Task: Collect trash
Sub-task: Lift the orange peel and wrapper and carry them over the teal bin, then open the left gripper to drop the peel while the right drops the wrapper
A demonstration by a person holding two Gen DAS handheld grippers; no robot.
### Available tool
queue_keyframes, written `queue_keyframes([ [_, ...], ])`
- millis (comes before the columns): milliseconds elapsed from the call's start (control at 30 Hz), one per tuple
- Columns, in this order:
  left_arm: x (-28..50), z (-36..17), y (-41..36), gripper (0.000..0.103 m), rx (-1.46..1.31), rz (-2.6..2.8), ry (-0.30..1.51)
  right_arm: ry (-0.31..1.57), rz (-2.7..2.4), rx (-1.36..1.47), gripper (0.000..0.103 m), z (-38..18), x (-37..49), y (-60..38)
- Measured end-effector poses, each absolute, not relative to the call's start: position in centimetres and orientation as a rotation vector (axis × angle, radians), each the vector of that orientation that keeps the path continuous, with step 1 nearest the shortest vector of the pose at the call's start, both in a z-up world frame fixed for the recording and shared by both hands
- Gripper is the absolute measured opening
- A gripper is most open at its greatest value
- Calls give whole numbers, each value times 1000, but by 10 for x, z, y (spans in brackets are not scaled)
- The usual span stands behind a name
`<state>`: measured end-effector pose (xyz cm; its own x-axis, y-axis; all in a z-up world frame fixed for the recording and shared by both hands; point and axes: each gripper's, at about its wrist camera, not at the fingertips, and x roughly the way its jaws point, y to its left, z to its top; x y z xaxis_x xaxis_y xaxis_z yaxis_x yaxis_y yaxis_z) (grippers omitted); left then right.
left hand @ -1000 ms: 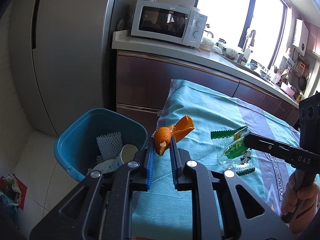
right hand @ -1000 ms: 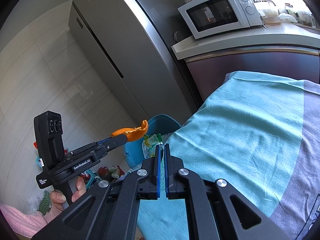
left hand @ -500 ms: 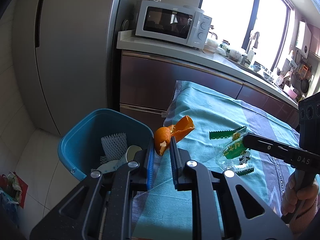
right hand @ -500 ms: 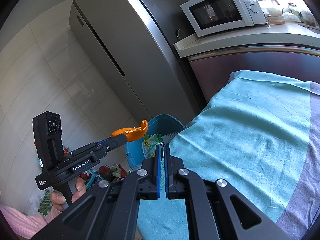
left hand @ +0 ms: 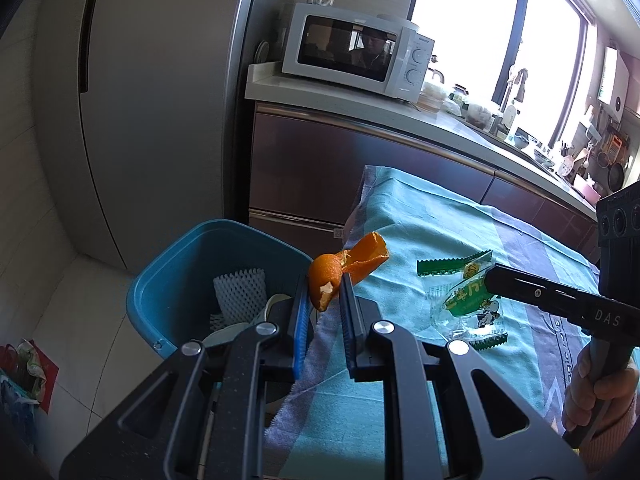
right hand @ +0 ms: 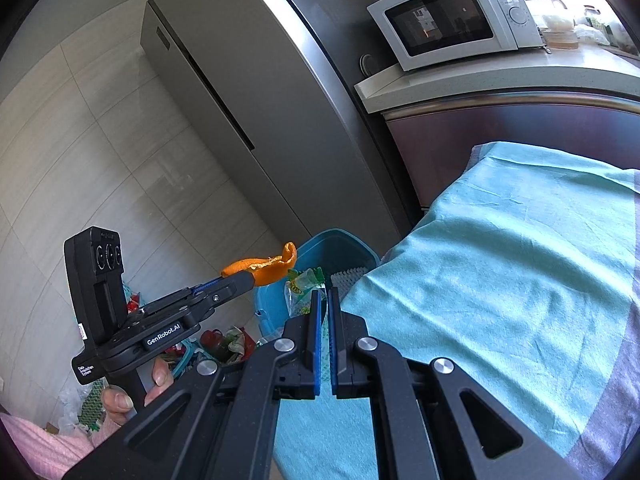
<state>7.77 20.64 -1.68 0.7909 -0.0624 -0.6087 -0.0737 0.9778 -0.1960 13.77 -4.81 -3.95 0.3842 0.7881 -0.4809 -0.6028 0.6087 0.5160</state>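
The left gripper [left hand: 325, 294] reaches toward twelve o'clock in its own view, its blue-padded jaws clamped on an orange peel [left hand: 340, 270]. The right gripper [left hand: 490, 278] enters that view from three o'clock, pinching a clear green-printed wrapper [left hand: 466, 306]; the right hand [left hand: 600, 396] wraps its handle at four o'clock. In the right wrist view the left hand [right hand: 128, 394] grips its handle at eight o'clock; the right jaws seem almost closed.

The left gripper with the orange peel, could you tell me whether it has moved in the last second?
Yes: left gripper carried the orange peel closer to the blue bin.
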Motion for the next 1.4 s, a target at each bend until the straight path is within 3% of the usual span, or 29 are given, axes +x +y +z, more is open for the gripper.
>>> queue_keyframes([
  [1067, 89, -37, 257, 15, -271, 128, 688, 820, 930, 213, 2, -44, 159, 11],
  [1133, 91, -38, 257, 11, -272, 131, 690, 824, 931, 210, 2, -45, 160, 14],
  [1400, 98, -49, 266, 11, -289, 152, 709, 839, 930, 200, 2, -50, 167, 23],
])
